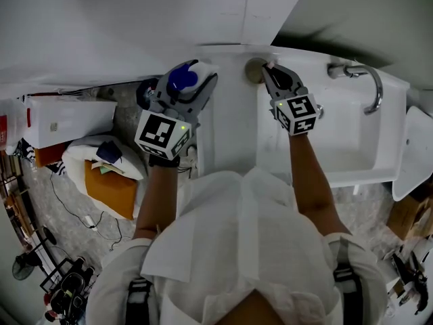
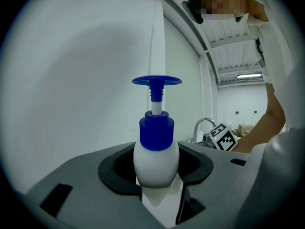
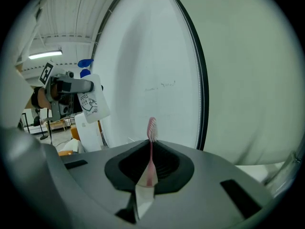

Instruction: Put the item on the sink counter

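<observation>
White pump bottle (image 2: pixel 153 128) with blue collar and pump sits upright in the left gripper (image 2: pixel 156 175). Jaws stand wide and clamp its round belly from both sides. Likely held low on the body so the base stays free to set down and the pump stays up.

Pink toothbrush (image 3: pixel 151 128) is pinched thin between the nearly closed jaws of the right gripper (image 3: pixel 150 168), bristles up, grip low on the handle. That leaves the head clean and clear.

Neither item is on the counter (image 1: pixel 233 100) yet, both are in the jaws.

Head view: bottle at 11 o'clock from the person, left of the sink (image 1: pixel 379 175) and off its edge. Right gripper at 1 o'clock, tip by the back-left corner of the counter beside a round beige thing I can't identify. Faucet (image 1: pixel 369 83) at 2 o'clock. Only this view gives the layout over the sink.

Gripper views alone show the grips. Right gripper view also catches the bottle's printed label at 9 o'clock, unseen elsewhere. Whether the toothbrush touches the counter, no view tells.
</observation>
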Action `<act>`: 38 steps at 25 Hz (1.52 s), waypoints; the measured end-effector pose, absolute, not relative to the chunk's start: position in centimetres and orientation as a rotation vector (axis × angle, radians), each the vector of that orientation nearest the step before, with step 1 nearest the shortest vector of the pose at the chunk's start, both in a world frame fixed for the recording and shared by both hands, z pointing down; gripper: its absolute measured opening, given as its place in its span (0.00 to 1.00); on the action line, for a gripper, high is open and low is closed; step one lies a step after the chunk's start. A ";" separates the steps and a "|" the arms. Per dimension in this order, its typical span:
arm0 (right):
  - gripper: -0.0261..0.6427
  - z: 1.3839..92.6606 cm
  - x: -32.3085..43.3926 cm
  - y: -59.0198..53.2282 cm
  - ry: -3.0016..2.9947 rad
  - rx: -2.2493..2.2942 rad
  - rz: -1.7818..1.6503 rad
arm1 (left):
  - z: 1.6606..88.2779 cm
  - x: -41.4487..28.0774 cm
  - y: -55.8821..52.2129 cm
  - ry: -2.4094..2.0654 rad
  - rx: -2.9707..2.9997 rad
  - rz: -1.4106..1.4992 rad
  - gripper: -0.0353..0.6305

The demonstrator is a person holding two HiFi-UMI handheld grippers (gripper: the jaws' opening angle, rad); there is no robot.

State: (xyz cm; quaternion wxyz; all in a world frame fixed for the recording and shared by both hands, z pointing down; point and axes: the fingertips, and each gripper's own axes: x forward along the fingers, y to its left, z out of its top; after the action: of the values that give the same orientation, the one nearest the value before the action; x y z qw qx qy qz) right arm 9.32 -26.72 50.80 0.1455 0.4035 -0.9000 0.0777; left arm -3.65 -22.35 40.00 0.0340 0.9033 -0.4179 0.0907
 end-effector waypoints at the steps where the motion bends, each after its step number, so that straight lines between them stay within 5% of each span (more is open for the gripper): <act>1: 0.07 51.0 9.3 -26.7 -2.585 1.158 0.224 | 40.0 -3.6 -22.3 -1.285 2.777 0.278 0.37; 22: 0.07 52.5 9.5 -27.0 -2.541 1.174 0.219 | 39.7 -3.6 -22.1 -1.291 2.785 0.278 0.37; 38: 0.21 52.9 10.5 -26.8 -2.433 1.160 0.254 | 38.6 -3.9 -21.5 -1.315 2.798 0.259 0.37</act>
State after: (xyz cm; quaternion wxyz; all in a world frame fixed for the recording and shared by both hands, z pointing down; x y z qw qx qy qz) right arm 10.47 -26.78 52.92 0.2157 0.4184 -0.8775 0.0916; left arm -3.89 -21.50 38.62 0.0196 0.9016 -0.4239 0.0836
